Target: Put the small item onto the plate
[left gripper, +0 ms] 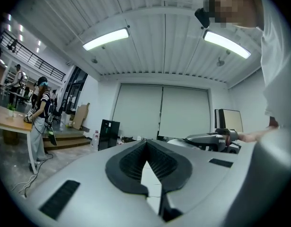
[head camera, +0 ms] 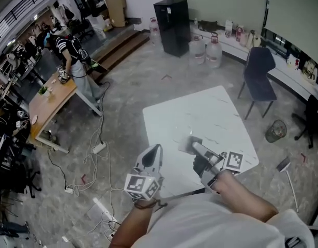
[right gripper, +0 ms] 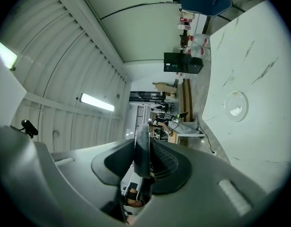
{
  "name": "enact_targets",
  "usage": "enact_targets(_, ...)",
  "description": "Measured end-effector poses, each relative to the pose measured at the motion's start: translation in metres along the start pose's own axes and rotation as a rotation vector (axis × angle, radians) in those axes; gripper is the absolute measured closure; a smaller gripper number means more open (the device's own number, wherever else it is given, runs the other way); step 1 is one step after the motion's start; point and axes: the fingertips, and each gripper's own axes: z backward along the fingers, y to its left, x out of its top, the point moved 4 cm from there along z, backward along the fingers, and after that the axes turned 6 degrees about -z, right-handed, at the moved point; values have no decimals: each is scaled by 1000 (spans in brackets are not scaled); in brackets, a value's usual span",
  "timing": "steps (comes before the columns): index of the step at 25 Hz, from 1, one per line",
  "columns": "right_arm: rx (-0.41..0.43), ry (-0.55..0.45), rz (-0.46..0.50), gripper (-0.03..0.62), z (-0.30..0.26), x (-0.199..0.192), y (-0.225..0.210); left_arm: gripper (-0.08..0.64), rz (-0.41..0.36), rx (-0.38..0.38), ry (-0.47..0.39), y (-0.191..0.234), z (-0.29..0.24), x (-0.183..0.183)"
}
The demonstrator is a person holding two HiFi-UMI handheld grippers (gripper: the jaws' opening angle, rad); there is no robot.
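Note:
A white marble-patterned table (head camera: 210,112) stands below me. My right gripper (head camera: 196,145) hovers over its near edge, shut on a small flat grey item (head camera: 190,143). In the right gripper view the item (right gripper: 141,143) stands on edge between the jaws, with my right gripper (right gripper: 141,150) turned sideways. A small pale round plate (right gripper: 236,105) lies on the table (right gripper: 259,70) beyond it, apart from the item. My left gripper (head camera: 154,151) hangs off the table's near left side, tilted up. Its jaws meet with nothing between them, as the left gripper view shows of my left gripper (left gripper: 146,148).
A dark blue chair (head camera: 259,68) stands at the table's far right, a wire bin (head camera: 276,130) on the floor beside it. A black cabinet (head camera: 171,25) and water jugs (head camera: 205,49) are farther back. A person leans at a wooden desk (head camera: 50,99) on the left; cables (head camera: 91,154) cross the floor.

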Motion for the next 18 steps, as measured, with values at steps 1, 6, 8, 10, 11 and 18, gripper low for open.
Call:
enact_targets(1,-1,14,7,494,-5,9,-4,555,-4,6,-1,2,-9,-2)
enact_targets(6,-28,70,8,495,-30,48,-27,555,-12,25,0,14,-53,-14)
enact_targets(8,-39,81,0,494,-38,55,-36,555,-5,21,-6,20,-64,-20)
enact_targets(10,-60,88,-4,494,-47,61,-50,555,6,16,-11,28,-73,-27)
enact_targets(11,-75,89,-5,494,-53,64,-58,554,11,13,-12,34,-78,-31)
enact_targets(18,-173,70,-10,495,-85,86,-128,555,46,4,31,79,-114,-76)
